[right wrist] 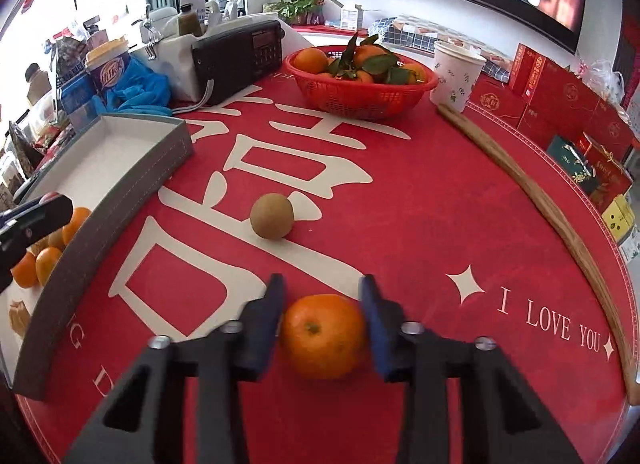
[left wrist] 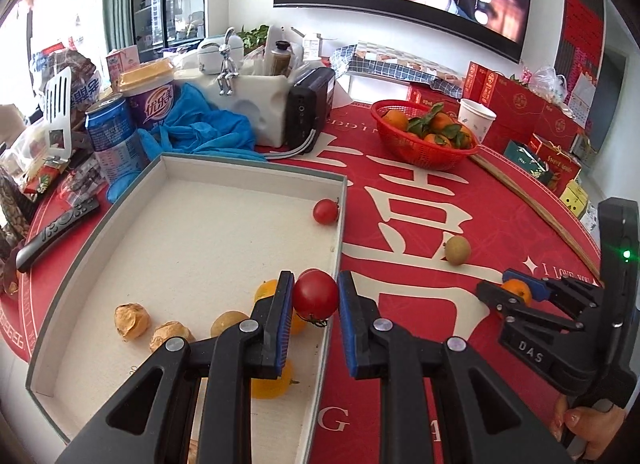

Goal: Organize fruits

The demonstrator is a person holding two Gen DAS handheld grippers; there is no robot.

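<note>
Red desk point(right wrist: 400, 200), cluttered behind: your left gripper point(left wrist: 316, 296) clamps a soft, thin-skinned tomato point(left wrist: 316, 294) over the tray point(left wrist: 256, 176) while your right gripper point(right wrist: 322, 304) grasps a firm tangerine point(right wrist: 322, 334) on the cloth, both held across their widest middles.

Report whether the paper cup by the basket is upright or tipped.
Upright: the paper cup stands on its base, open rim upward, beside the red basket.

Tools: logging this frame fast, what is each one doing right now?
Left tool: closed on the red cherry tomato, above the tray.
Right tool: closed on the small orange on the red mat.
</note>
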